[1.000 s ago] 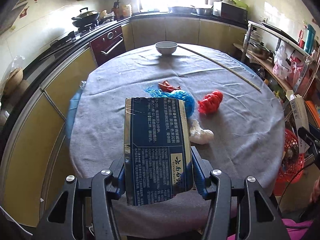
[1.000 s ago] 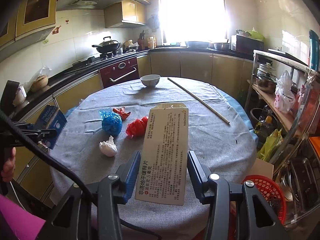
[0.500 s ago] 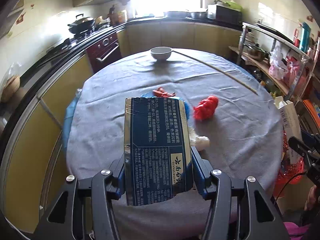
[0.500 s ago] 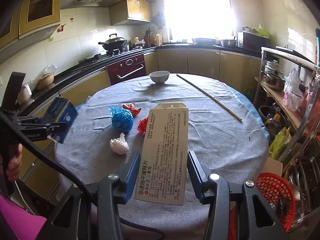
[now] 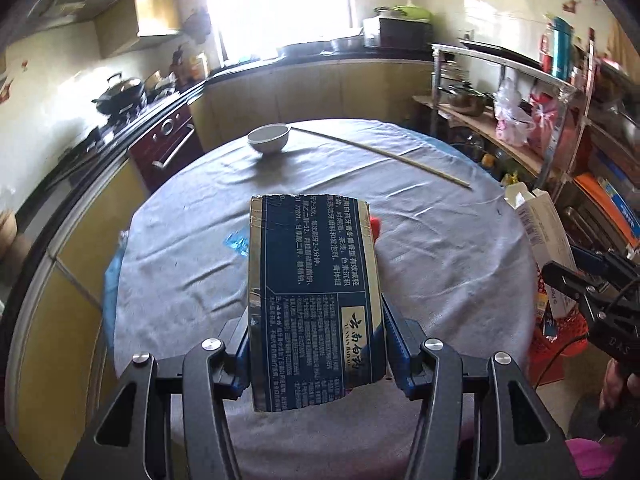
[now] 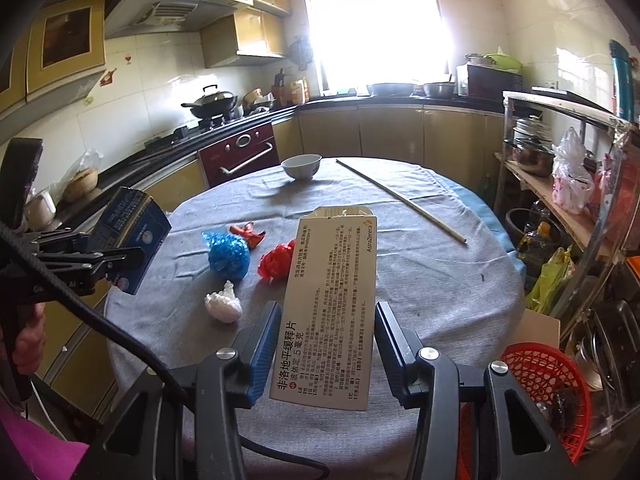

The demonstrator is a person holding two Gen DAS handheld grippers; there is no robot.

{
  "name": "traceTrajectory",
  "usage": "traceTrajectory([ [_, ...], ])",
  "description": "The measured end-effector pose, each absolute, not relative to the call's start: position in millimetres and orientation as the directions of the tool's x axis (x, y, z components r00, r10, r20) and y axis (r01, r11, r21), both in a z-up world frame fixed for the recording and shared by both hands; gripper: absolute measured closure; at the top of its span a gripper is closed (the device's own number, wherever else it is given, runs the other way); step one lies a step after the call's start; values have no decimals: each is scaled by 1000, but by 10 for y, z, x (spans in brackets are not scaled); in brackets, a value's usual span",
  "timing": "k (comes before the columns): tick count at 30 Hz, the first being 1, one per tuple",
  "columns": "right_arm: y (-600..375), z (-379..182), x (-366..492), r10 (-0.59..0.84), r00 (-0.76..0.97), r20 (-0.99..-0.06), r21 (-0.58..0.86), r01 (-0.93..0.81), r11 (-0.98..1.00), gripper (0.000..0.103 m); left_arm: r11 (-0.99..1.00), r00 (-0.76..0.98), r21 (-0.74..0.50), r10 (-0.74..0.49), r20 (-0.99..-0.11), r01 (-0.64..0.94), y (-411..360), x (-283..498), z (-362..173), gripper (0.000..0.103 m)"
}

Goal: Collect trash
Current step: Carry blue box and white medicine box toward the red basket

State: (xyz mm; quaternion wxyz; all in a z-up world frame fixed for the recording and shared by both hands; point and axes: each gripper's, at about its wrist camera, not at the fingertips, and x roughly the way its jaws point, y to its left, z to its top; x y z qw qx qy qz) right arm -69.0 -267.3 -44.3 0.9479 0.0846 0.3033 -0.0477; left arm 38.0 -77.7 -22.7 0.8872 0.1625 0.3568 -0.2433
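While each hand-held gripper stays clamped, left (image 5: pixel 316 344) on blue box (image 5: pixel 314 296), right (image 6: pixel 326 354) on white box (image 6: pixel 330 308), carry both level over the red basket (image 6: pixel 548 376), near right, before letting go.

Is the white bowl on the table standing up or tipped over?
Standing up. The white bowl sits on its base on the table, with its open rim facing upward. Whether anything is inside cannot be told.

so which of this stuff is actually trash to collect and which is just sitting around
Part of the job:
- blue box in left gripper
- white box in right gripper
- blue wad, red wad, white wad
- red basket

Just lying about:
- bowl
- long stick
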Motion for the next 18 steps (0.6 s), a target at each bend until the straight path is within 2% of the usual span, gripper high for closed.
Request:
traceTrajectory([
  [18,-3183,-221,-980,-183,846,-500,129,282,951,53,693,604,166,-456,-654,702,-1451,47,121,46],
])
